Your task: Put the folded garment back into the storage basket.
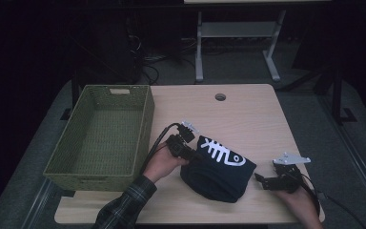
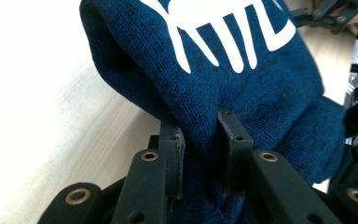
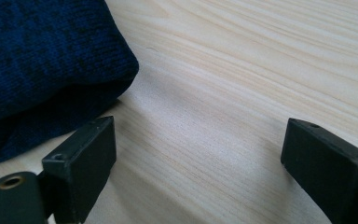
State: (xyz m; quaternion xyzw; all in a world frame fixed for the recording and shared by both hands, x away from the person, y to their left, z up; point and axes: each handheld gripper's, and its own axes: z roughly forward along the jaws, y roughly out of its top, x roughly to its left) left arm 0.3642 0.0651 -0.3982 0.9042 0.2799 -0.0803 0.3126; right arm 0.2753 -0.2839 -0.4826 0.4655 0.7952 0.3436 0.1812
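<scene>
A dark blue knit hat with a white fish-skeleton print lies bunched on the wooden table, near its front. My left gripper comes in from the hat's left edge. In the left gripper view its jaws pinch a fold of the hat, so the left gripper is shut on the knit. My right gripper rests low on the table just right of the hat. It stands open with bare wood between its jaws, and the hat sits beyond its left jaw without touching it.
A green woven basket stands at the left of the table, with nothing visible inside. A round cable hole sits near the far edge. A desk frame and cables stand on the floor behind the table.
</scene>
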